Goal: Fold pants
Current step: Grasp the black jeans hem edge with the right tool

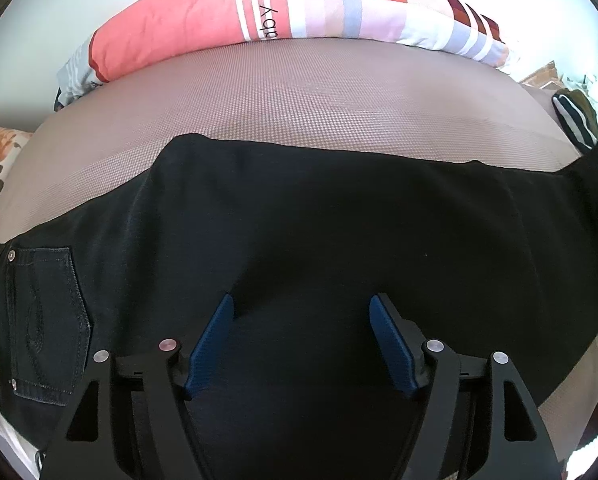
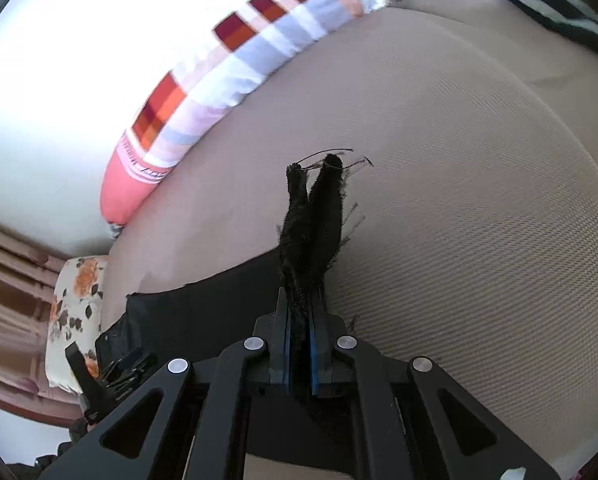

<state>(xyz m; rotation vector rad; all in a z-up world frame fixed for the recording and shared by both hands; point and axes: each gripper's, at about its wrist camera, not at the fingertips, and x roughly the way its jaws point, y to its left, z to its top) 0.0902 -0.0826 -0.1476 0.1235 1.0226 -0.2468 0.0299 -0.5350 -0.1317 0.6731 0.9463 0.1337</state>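
Note:
Black pants (image 1: 299, 220) lie flat across a tan mesh mat (image 1: 299, 92), with the back pocket (image 1: 47, 320) and waistband at the left. My left gripper (image 1: 301, 304) is open just above the middle of the pants, blue pads apart, holding nothing. My right gripper (image 2: 299, 300) is shut on the frayed hem of the pant legs (image 2: 313, 216), which sticks up between the fingers. The rest of the pants (image 2: 219, 300) trails to the lower left in the right wrist view.
A pink and checked pillow (image 1: 259, 8) lies along the far edge of the mat; it also shows in the right wrist view (image 2: 227, 64). A striped cloth (image 1: 571, 120) sits at the right edge. A floral cushion (image 2: 75, 312) lies at the left.

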